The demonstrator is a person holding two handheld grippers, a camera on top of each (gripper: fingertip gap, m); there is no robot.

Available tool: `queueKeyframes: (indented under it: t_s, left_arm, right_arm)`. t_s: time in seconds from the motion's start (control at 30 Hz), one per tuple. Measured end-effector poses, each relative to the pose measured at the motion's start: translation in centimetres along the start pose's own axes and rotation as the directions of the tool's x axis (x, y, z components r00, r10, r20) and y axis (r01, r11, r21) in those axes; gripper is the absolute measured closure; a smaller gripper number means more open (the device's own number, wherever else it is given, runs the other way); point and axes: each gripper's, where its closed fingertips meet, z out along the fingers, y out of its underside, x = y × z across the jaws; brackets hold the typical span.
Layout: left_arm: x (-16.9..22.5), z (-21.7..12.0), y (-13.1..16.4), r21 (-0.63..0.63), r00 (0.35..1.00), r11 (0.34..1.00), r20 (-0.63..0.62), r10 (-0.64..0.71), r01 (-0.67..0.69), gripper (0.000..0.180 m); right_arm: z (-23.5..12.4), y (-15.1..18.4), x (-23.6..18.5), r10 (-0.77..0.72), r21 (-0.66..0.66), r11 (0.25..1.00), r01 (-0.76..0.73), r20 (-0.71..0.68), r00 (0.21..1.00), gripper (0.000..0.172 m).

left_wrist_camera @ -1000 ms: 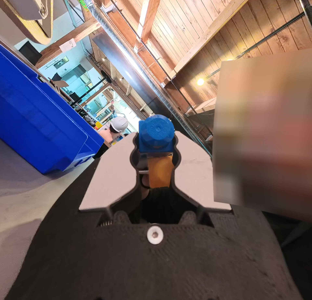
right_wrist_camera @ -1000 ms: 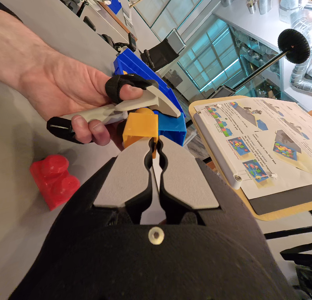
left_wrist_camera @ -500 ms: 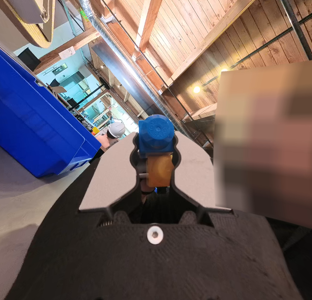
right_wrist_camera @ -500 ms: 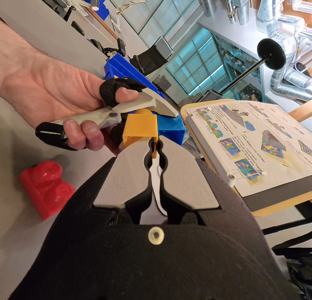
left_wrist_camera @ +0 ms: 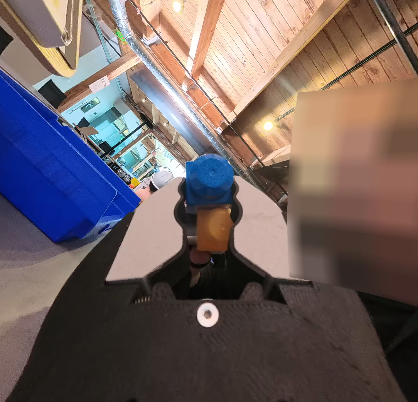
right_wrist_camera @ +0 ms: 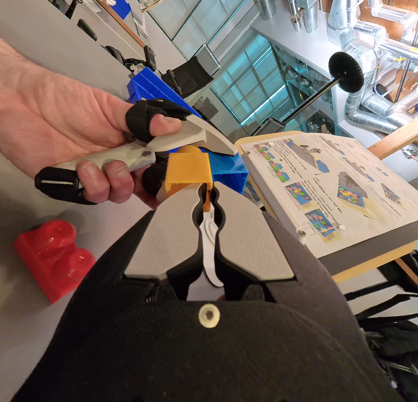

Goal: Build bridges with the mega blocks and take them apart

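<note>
Held up off the grey table [right_wrist_camera: 34,323], the left gripper [left_wrist_camera: 209,187] is closed on the blue block [left_wrist_camera: 209,180] while the right gripper [right_wrist_camera: 209,198], just beside it, pinches a side wall of the yellow block [right_wrist_camera: 187,171], so the two blocks sit joined between them, the red block [right_wrist_camera: 52,253] lying loose at left.

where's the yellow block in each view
Left wrist view: yellow block at centre, just below the blue block between the left claw's fingers.
Right wrist view: yellow block just above centre, its wall pinched at the right claw.
Shared landmark: the blue block beside it.
</note>
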Motion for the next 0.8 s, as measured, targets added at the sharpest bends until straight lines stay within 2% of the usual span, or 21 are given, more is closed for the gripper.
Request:
queueKeyframes:
  t_s: [0.03, 0.13, 0.2, 0.37, 0.43, 0.47, 0.7, 0.8]
  left_arm:
    - [0.0, 0.0, 0.0, -0.003, 1.000, 1.000, 0.000, 0.004, -0.004, 0.144]
    - [-0.2, 0.3, 1.2, -0.060, 0.999, 0.998, 0.009, 0.031, -0.030, 0.144]
    - [-0.2, 0.5, 1.4, -0.058, 1.000, 0.998, 0.009, 0.021, -0.020, 0.144]
    - [-0.4, 0.6, 1.6, -0.057, 1.000, 0.998, 0.019, 0.017, -0.016, 0.145]
    - [-0.2, 1.1, 2.9, -0.088, 1.000, 0.996, 0.001, 0.001, -0.001, 0.144]
    - [-0.1, 1.0, 2.8, -0.060, 1.000, 0.998, -0.007, -0.021, 0.021, 0.145]
    - [0.1, 1.0, 2.6, -0.107, 0.999, 0.994, -0.038, -0.021, 0.017, 0.144]
    - [-0.5, 0.5, 1.8, -0.147, 0.996, 0.986, 0.026, 0.080, -0.075, 0.126]
  right_arm:
    - [0.0, 0.0, 0.0, 0.007, 0.000, 1.000, -0.007, 0.004, 1.000, 0.168]
    - [0.1, 0.3, 0.2, 0.035, -0.012, 0.999, -0.035, 0.012, 0.999, 0.159]
    - [0.1, 0.3, -0.2, 0.024, -0.008, 1.000, -0.024, 0.035, 0.999, 0.166]
    - [0.3, 0.5, -0.4, 0.025, -0.018, 1.000, -0.024, 0.057, 0.998, 0.167]
    - [0.5, 0.6, -0.8, 0.028, -0.027, 0.999, -0.026, 0.070, 0.997, 0.166]
    - [0.5, 0.6, -0.8, 0.031, -0.025, 0.999, -0.029, 0.072, 0.997, 0.167]
    - [0.3, 0.5, -0.8, 0.023, -0.042, 0.999, -0.019, 0.094, 0.995, 0.167]
    - [-0.1, 0.6, 0.4, 0.040, -0.040, 0.999, -0.037, 0.074, 0.996, 0.167]
